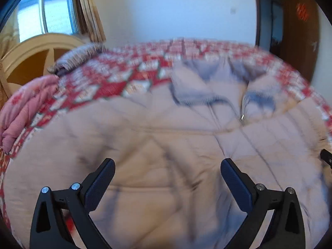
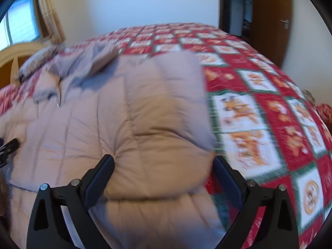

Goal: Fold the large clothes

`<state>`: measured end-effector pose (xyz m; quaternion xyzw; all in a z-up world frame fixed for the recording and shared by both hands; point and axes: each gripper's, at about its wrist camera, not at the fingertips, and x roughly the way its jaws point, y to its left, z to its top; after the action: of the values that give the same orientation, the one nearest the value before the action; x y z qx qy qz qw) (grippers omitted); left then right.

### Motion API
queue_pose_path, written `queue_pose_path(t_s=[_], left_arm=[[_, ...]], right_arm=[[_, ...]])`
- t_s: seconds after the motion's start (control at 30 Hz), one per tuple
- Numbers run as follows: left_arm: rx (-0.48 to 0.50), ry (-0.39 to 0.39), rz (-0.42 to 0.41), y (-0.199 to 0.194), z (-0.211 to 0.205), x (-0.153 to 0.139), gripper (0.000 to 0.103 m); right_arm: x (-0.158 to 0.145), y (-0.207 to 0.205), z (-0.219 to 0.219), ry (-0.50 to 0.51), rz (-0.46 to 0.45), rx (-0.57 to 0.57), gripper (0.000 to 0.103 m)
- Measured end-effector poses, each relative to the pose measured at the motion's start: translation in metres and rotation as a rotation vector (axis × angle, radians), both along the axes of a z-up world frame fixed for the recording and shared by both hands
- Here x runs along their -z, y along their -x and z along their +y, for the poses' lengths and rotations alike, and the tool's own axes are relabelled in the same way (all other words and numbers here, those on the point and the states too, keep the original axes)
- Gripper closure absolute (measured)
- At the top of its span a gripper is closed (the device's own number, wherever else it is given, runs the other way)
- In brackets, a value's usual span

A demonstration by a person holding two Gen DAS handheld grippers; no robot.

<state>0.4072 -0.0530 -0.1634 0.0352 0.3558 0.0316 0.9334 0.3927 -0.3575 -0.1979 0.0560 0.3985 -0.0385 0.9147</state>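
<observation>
A large pale beige puffer jacket (image 1: 145, 145) lies spread front-up on the bed, its collar (image 1: 207, 76) at the far end and its zipper pull (image 1: 241, 117) near the neck. My left gripper (image 1: 167, 164) hovers open above the jacket's body with nothing between its fingers. In the right wrist view the jacket (image 2: 72, 124) has a puffy sleeve (image 2: 166, 103) folded over onto its body along the right edge. My right gripper (image 2: 164, 161) stands wide open, and the sleeve's near end bulges between its fingers. Both views are blurred.
The bed wears a red, white and green patchwork quilt (image 2: 249, 83). A pink folded blanket (image 1: 25, 108) and a pillow (image 1: 78, 56) lie at the left by the cream headboard (image 1: 31, 58). A brown door (image 2: 269, 20) stands open beyond the bed.
</observation>
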Motion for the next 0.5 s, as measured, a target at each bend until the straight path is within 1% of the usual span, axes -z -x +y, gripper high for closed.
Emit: queue_pose_path(t_s=[0.03,0.1,0.13,0.2,0.27,0.3,0.4,0.43,0.5], left_arm=[[-0.005,-0.018,-0.030,0.014,0.012,-0.008,0.001],[-0.048,-0.064,-0.069,0.039,0.041,-0.016,0.001],[-0.083,-0.082,-0.079,0.055,0.066,-0.016,0.001],[-0.164,-0.108,-0.063,0.073,0.104,-0.010,0.001],[-0.306,-0.124,-0.026,0.096,0.156,0.000,0.001],[-0.372,-0.120,-0.017,0.109,0.182,0.005,0.001],[-0.529,-0.100,-0.020,0.145,0.243,0.011,0.001],[-0.575,-0.086,-0.022,0.156,0.261,0.013,0.001],[-0.631,-0.045,-0.003,0.171,0.289,0.021,0.001]], right_arm=[[-0.008,0.013,-0.003,-0.006,-0.039,0.032,0.005],[-0.018,0.035,-0.007,-0.039,-0.073,0.071,0.005],[-0.021,0.045,-0.008,-0.058,-0.080,0.079,0.005],[-0.024,0.062,-0.005,-0.085,-0.086,0.072,0.004],[-0.027,0.075,0.003,-0.084,-0.088,0.047,0.004],[-0.029,0.084,0.013,-0.070,-0.093,0.018,0.005],[-0.034,0.102,0.038,-0.032,-0.122,-0.059,0.004],[-0.034,0.106,0.043,-0.024,-0.125,-0.078,0.004],[-0.031,0.115,0.063,0.004,-0.130,-0.136,0.003]])
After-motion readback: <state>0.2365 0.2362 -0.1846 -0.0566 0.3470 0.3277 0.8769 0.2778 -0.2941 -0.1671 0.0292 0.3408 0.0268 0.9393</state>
